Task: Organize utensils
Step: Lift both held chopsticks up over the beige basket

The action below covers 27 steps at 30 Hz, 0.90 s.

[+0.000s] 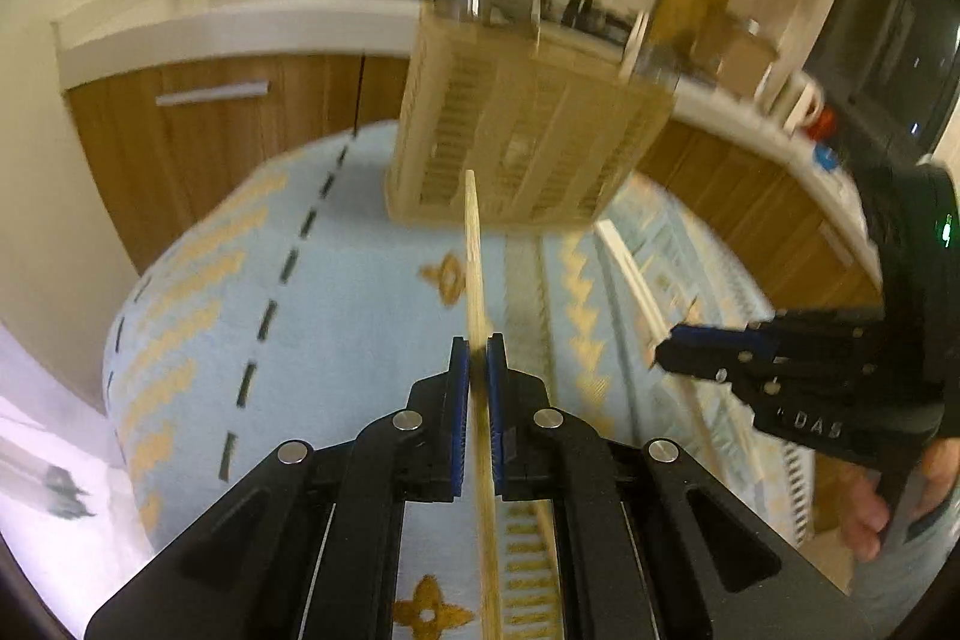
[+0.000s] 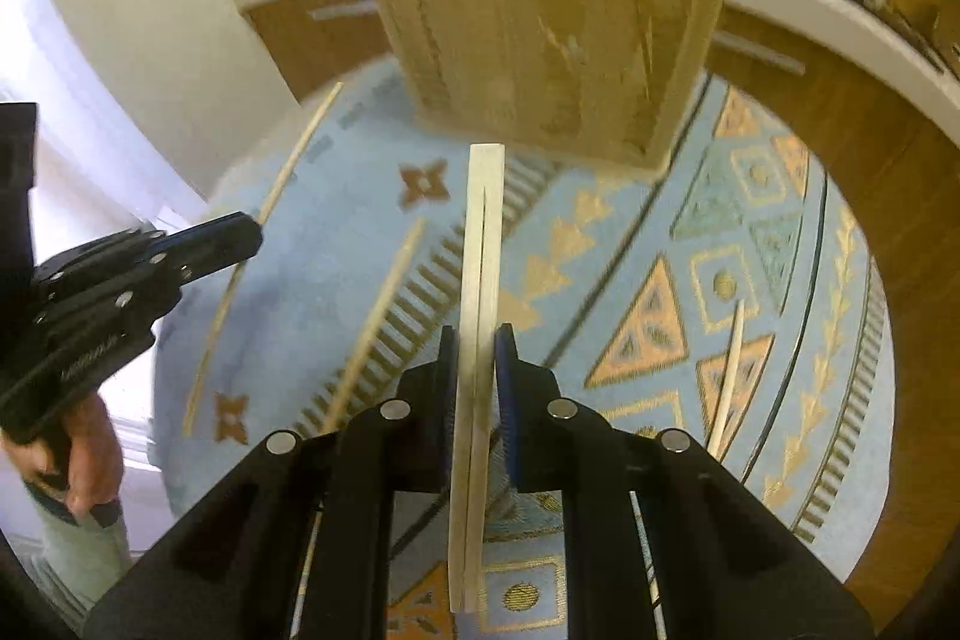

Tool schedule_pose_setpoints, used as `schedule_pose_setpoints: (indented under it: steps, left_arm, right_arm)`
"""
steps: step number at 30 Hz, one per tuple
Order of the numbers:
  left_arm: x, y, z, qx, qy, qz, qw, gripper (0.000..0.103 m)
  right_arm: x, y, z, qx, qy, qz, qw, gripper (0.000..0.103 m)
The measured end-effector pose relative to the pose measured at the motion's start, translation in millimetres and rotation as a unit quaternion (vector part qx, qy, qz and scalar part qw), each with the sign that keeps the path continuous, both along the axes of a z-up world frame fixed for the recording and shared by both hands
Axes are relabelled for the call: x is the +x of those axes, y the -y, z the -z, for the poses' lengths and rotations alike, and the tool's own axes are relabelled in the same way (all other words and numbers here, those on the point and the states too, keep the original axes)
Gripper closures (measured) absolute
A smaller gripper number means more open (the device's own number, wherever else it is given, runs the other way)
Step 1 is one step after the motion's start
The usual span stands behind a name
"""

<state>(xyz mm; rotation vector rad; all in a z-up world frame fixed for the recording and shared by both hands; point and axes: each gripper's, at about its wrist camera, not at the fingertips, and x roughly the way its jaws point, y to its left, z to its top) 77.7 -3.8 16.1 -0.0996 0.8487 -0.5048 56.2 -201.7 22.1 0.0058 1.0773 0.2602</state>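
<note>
On the blue patterned cloth [image 2: 372,196] lie three loose chopsticks [image 2: 384,304]. Left gripper [image 1: 478,361] pinches one bamboo chopstick [image 1: 477,268]; right gripper [image 2: 477,349] pinches a joined pair [image 2: 480,244]; both point toward the far wooden holder [image 1: 528,124].

Each claw [image 1: 478,361] is matte black with blue pads [image 1: 461,400] and silver pivot screws [image 1: 408,420]; the right claw [image 1: 663,349] body carries white lettering.
</note>
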Motion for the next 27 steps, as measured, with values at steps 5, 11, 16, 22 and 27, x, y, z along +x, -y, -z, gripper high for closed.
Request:
schedule_pose_setpoints:
  steps: [5,11,16,22,27]
  left_arm:
    - [-11,-8,-38,-0.044,0.063,-0.006,0.997,0.099]
    - [-13,-12,-79,-0.081,0.128,-0.007,0.9885,0.099]
    - [-8,-5,-116,-0.103,0.182,-0.007,0.9777,0.099]
    - [12,22,-150,-0.105,0.237,-0.012,0.9657,0.099]
    - [44,53,-161,-0.109,0.264,-0.027,0.958,0.099]
  right_arm:
    - [-9,3,-41,0.017,0.063,-0.006,0.998,0.093]
    - [-6,15,-89,0.037,0.137,0.008,0.99,0.093]
    - [0,24,-123,0.041,0.185,0.027,0.982,0.093]
    - [27,42,-153,0.019,0.23,0.056,0.971,0.093]
    - [61,67,-166,0.003,0.263,0.096,0.96,0.093]
